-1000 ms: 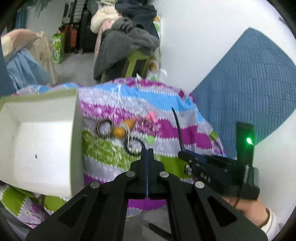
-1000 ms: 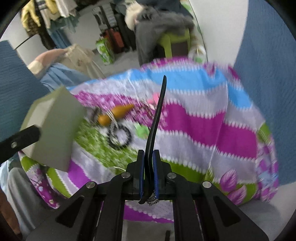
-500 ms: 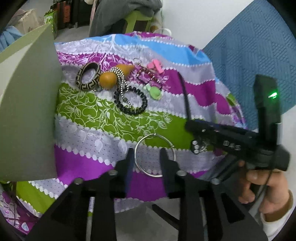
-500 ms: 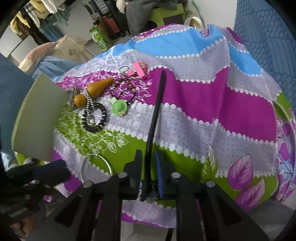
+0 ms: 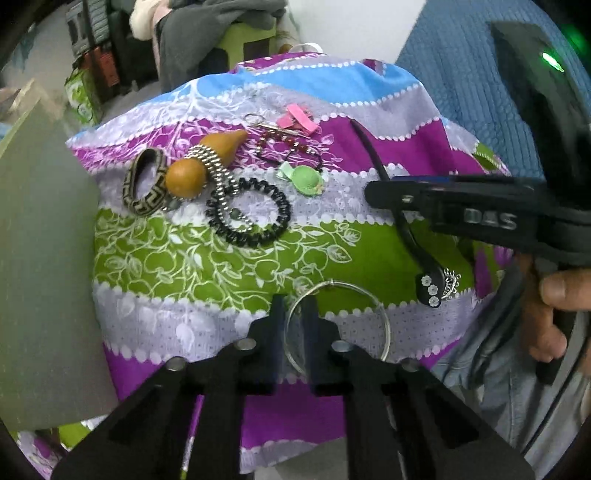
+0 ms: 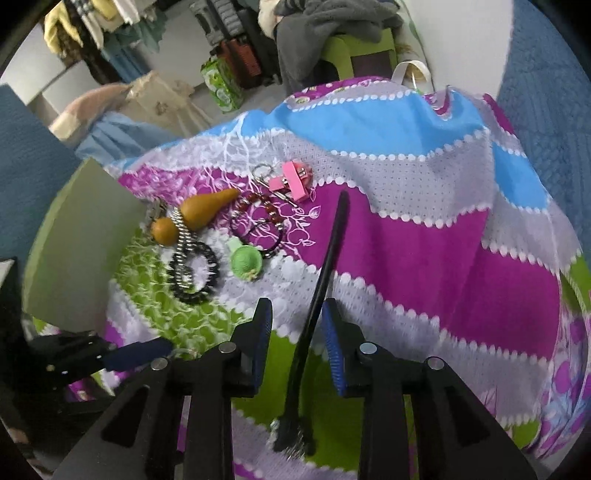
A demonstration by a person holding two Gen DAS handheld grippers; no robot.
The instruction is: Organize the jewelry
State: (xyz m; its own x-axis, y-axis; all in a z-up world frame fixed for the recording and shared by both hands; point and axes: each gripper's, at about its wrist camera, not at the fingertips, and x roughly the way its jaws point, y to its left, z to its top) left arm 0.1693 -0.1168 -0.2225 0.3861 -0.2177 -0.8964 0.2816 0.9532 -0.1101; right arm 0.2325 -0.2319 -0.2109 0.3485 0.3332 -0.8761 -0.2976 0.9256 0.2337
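Jewelry lies on a striped cloth [image 5: 221, 258]. My left gripper [image 5: 294, 306] is open, its fingers straddling the left rim of a thin silver hoop [image 5: 373, 302] near the front edge. My right gripper [image 6: 296, 317] is open around a long black hair clip [image 6: 325, 266] that lies on the cloth; the clip also shows in the left wrist view [image 5: 402, 225]. Farther back lie a black coil bracelet [image 5: 251, 210], a patterned bangle [image 5: 144, 184], a wooden gourd pendant [image 5: 199, 162], a green hat charm [image 5: 306, 179], a red bead bracelet [image 5: 288, 146] and a pink clip [image 5: 301, 116].
A pale green box [image 5: 40, 258] stands at the cloth's left side, also in the right wrist view [image 6: 81, 236]. A blue textured panel [image 5: 461, 74] rises on the right. A chair piled with clothes [image 6: 332, 33] and bags stand behind.
My right gripper has opened and let go of the black hair clip, which now lies on the cloth. My left gripper has moved closer over the silver hoop.
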